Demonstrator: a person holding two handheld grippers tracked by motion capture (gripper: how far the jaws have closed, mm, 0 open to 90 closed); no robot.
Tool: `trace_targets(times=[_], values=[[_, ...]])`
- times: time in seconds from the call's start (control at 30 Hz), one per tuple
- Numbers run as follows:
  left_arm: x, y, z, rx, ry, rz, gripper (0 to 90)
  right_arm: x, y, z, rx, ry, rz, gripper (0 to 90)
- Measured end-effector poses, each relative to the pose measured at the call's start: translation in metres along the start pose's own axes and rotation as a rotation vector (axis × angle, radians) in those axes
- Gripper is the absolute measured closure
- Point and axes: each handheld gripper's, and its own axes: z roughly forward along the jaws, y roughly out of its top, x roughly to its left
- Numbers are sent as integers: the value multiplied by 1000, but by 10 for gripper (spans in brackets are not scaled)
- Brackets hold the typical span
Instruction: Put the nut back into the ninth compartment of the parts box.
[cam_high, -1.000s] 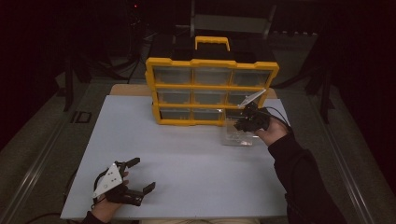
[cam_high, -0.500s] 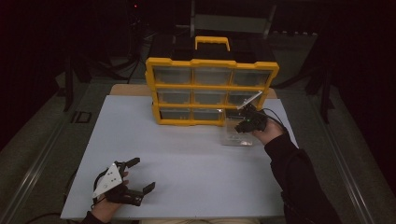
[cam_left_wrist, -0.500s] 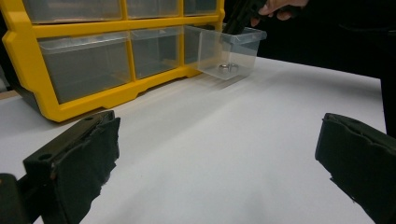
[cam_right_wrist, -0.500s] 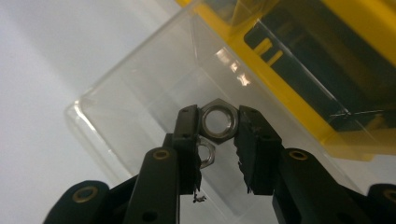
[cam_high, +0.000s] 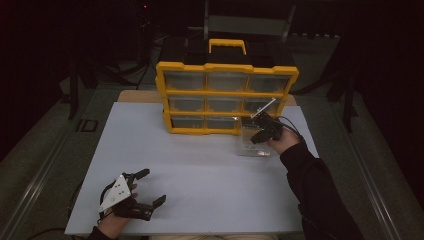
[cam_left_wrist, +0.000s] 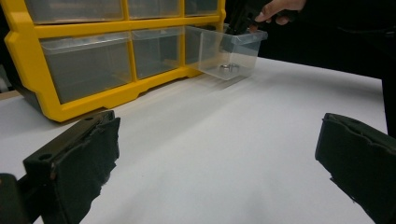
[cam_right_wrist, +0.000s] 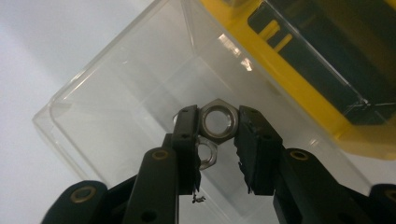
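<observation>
R gripper (cam_right_wrist: 218, 140) pinches nut (cam_right_wrist: 217, 122), tips down in clear bin (cam_right_wrist: 116, 116) to drop it in | bin sits out in front of yellow box (cam_high: 227, 97), 2nd nut (cam_right_wrist: 208, 154) inside | L gripper (cam_high: 150, 187) wide, empty, far from box

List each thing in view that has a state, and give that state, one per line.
Right gripper: shut on the hex nut.
Hex nut: clamped between the jaws, over the clear drawer.
Second nut: lying loose in the drawer.
Clear drawer: pulled out, standing on the table beside the cabinet.
Yellow cabinet: upright, other drawers pushed in.
Left gripper: open, holding nothing, low over the white table.
</observation>
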Motion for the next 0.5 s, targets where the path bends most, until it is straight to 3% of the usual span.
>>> trace_targets(times=[0.23,0.5], values=[[0,0,0,1,-2,-1,0,-2,-3,-15,-34,20,28,654],[0,0,0,0,-3,-1,0,5,-4,-37,-84,23,11,487]])
